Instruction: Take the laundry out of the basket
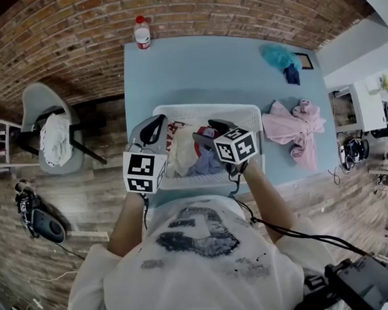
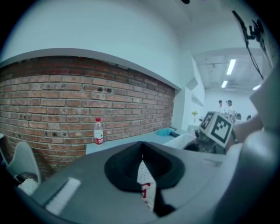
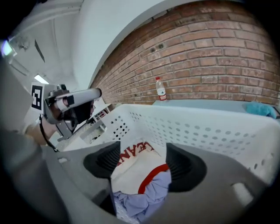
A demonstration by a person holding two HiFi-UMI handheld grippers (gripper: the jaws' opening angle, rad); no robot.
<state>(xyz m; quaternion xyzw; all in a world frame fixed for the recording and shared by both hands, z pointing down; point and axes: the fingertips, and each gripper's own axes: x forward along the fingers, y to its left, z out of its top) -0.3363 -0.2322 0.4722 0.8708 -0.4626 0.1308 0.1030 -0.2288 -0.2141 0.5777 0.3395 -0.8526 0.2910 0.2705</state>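
A white perforated laundry basket [image 1: 204,108] stands on the light blue table [image 1: 195,69], right in front of me. Inside lie a white garment with red print [image 1: 177,144] and a lilac-blue cloth [image 1: 205,163]. My left gripper [image 1: 156,124] hovers at the basket's left rim; in the left gripper view its jaws are shut [image 2: 141,151] with a strip of the white garment [image 2: 145,180] pinched between them. My right gripper [image 1: 212,131] hangs over the basket's middle. It stands open [image 3: 144,159] just above the white garment [image 3: 135,168] and the lilac cloth [image 3: 140,199], touching neither.
A pink garment [image 1: 294,128] and a teal cloth [image 1: 280,57] lie on the table right of the basket. A plastic bottle [image 1: 142,33] stands at the table's far edge by the brick wall. A grey chair with a white cloth [image 1: 52,133] is at the left.
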